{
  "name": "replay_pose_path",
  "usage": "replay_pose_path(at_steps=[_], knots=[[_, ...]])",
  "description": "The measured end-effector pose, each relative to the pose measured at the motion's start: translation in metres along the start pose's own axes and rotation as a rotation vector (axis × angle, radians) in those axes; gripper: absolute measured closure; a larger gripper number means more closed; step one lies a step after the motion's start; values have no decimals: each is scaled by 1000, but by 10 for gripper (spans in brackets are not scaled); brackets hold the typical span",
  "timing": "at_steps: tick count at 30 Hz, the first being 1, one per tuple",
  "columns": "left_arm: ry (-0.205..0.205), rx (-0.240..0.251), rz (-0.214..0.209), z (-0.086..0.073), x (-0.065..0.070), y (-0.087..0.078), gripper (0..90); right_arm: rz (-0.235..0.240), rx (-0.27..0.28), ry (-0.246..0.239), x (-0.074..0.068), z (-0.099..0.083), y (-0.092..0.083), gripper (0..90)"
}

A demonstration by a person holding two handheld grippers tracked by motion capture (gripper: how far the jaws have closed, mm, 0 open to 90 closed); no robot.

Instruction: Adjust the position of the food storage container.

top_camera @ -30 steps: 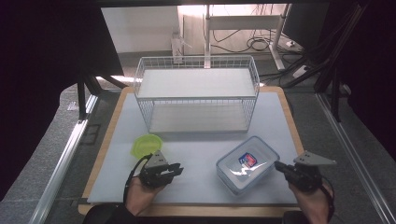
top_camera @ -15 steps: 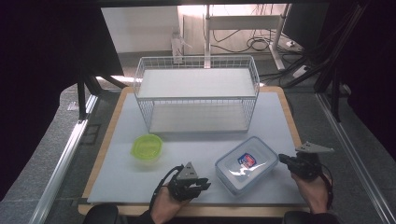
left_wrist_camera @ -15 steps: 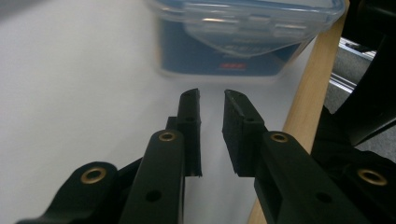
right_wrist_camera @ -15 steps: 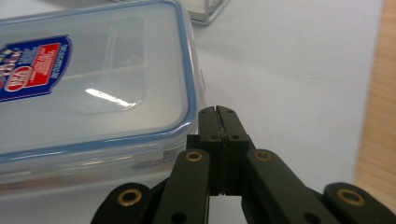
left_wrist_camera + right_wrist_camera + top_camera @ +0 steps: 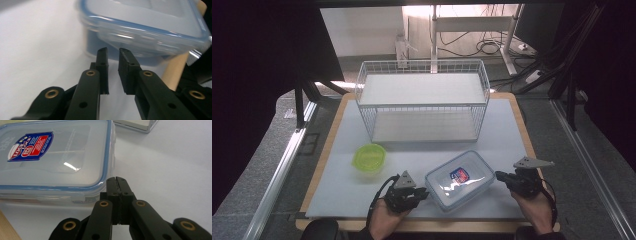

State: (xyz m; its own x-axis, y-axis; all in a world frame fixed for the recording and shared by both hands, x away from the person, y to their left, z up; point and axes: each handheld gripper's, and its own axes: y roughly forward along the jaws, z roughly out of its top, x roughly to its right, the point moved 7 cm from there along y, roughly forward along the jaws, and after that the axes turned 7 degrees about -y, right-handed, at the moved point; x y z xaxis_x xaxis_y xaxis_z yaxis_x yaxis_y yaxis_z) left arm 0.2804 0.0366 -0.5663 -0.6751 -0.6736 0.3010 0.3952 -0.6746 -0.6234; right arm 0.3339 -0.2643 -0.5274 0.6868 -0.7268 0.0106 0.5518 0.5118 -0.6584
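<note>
Left gripper (image 5: 113,53): jaws standing a narrow gap apart, nothing between them, having just been closing; tips hovering just short of the clear lidded container (image 5: 460,180), at its near-left end. Right gripper (image 5: 117,182): jaws pressed fully together, empty, tips just beside the container's right side wall, contact not clear from the right gripper view.

Container sitting on the white mat (image 5: 342,200), front centre, slightly angled, lid with blue seal fitted and a red-and-blue label (image 5: 29,145) on top. Contents: apparently empty, though hard to tell through the lid.

Judging the step as bracketing the container from both ends. Doing it well probably meaning: keeping both sets of tips low against the walls below the lid rim, pressing evenly from both sides, avoiding skewing or tipping it.

Small green bowl (image 5: 369,157) sitting well to the left, apparently empty. White wire basket (image 5: 422,107) standing behind, holding nothing visible.
</note>
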Motion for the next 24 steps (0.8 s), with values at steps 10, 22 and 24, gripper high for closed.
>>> replay_pose_path(at_steps=[10, 22, 24], knots=[[-35, -40, 45, -8, -12, -6, 802, 49, -40, -19, -19, -1, 7, 900], [15, -47, -58, -28, 33, -17, 791, 45, -48, -40, -29, -4, 7, 900], [16, -53, -32, -26, 27, -16, 794, 46, -46, -41, -32, -3, 7, 900]])
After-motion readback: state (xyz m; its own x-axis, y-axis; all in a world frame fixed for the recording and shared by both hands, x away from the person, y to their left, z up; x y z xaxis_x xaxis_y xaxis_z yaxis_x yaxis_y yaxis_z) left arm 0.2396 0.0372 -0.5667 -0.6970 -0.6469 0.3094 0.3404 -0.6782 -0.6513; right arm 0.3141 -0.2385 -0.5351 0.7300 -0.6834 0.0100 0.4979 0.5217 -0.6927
